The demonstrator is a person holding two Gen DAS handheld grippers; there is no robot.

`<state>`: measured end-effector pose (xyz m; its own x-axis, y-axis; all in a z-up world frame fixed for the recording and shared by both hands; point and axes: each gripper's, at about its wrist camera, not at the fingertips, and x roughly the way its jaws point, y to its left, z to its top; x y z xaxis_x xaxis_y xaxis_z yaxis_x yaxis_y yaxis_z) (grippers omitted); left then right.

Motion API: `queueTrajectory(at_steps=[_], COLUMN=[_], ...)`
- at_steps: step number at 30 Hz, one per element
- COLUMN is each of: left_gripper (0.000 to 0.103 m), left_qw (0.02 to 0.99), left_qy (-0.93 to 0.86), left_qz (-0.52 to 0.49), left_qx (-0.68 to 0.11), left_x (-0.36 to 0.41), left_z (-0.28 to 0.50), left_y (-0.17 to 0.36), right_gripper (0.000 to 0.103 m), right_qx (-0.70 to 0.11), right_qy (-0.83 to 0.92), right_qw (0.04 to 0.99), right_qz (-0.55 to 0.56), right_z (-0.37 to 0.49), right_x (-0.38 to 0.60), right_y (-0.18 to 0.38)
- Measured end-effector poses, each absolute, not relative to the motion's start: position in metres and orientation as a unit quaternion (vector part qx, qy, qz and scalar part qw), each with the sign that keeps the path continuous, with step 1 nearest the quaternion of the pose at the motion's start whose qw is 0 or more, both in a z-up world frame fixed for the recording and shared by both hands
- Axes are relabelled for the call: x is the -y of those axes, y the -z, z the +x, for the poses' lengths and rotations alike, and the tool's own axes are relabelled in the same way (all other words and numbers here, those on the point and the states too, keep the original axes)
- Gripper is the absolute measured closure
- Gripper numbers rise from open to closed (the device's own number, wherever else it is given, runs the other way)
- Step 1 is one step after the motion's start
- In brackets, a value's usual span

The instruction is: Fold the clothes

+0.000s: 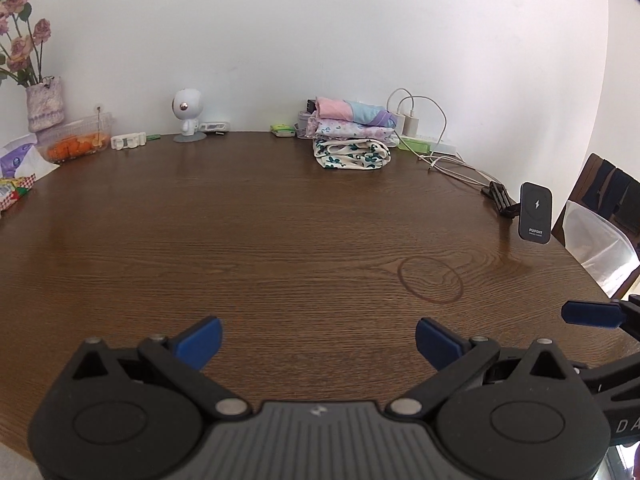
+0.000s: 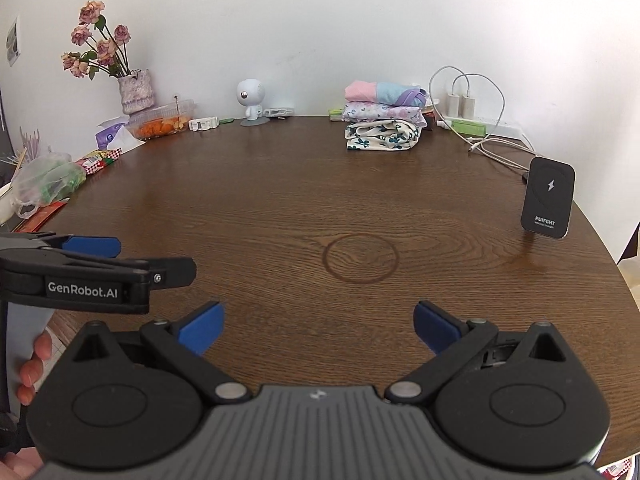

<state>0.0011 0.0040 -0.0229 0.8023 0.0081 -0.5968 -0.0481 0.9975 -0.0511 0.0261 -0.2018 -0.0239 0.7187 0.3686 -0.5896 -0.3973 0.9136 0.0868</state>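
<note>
Both the left gripper (image 1: 318,336) and right gripper (image 2: 318,322) hover with jaws spread over the bare counter (image 2: 280,200), the folded clothes (image 2: 382,120) stacked at 12 o'clock, so the next move likely means fetching another garment.

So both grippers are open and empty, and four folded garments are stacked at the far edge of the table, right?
Not quite: the stack of folded clothes holds three garments, not four, as the right wrist view shows. The rest is right: the left gripper and right gripper are open and empty above the table.
</note>
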Motion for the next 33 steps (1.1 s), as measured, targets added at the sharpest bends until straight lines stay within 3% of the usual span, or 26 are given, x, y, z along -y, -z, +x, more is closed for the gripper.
queueTrajectory(at_steps=[33], left_gripper=[0.0], left_qw=[0.949], left_qy=[-0.046], left_qz=[-0.001], left_qx=[-0.312], left_x=[0.011], left_z=[-0.019], left_y=[0.025], right_gripper=[0.0], right_qx=[-0.328], right_qy=[-0.193], right_qw=[0.925], right_qz=[0.008], right_z=[0.019], right_x=[0.21], right_y=[0.036])
